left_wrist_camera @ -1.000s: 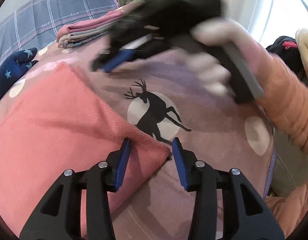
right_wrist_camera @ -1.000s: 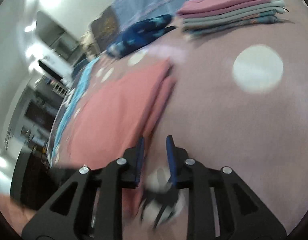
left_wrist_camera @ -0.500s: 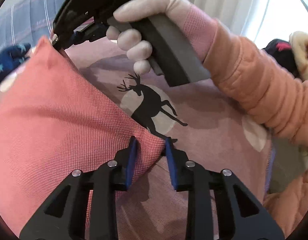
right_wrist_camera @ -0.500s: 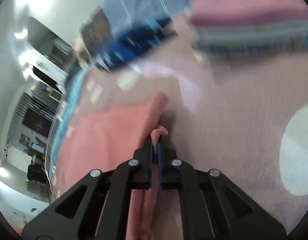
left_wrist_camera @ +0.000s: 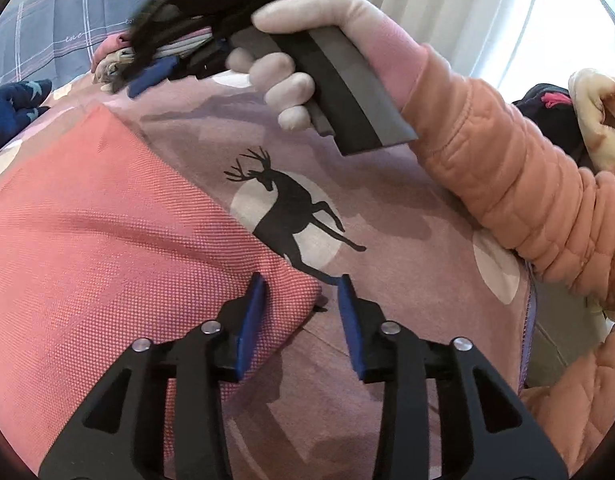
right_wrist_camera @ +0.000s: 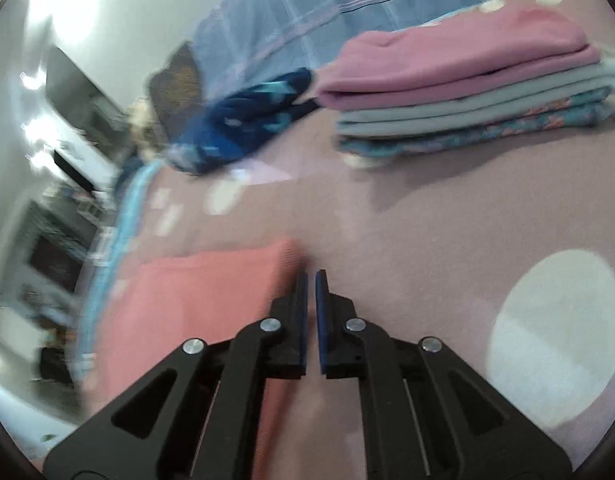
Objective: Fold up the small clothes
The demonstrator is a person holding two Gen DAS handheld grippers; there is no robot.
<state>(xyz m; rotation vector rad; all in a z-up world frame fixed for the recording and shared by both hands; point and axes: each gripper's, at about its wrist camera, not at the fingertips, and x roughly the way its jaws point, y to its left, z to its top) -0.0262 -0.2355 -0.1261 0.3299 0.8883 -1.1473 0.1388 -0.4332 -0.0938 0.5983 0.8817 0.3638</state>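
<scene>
Mauve bedspread [left_wrist_camera: 407, 288] with white dots and a deer print [left_wrist_camera: 291, 216] covered the bed, curtains behind. Coral garment [left_wrist_camera: 107, 240] lay flat on it, folded into a long panel. Left gripper [left_wrist_camera: 301, 304] sat low at the near corner: jaws apart, having just opened further, corner of the coral cloth lying between them against the left pad, right pad clear of it, so no clamp. Most of the cloth spread left of and beyond these jaws, long edge running diagonally away toward the far corner. Right gripper [right_wrist_camera: 311, 300], seen from its own camera, had jaws nearly together with a thin gap, nothing between, just opened a touch; far corner of the garment lay just left of its tips, not gripped. Folded stack [right_wrist_camera: 467, 92] of pink, grey and patterned pieces sat well beyond, up and right of those tips; navy star cloth [right_wrist_camera: 243, 128] beyond-left. Judgement: left hand nearer its corner; next fold likely needs both corners regripped.
</scene>
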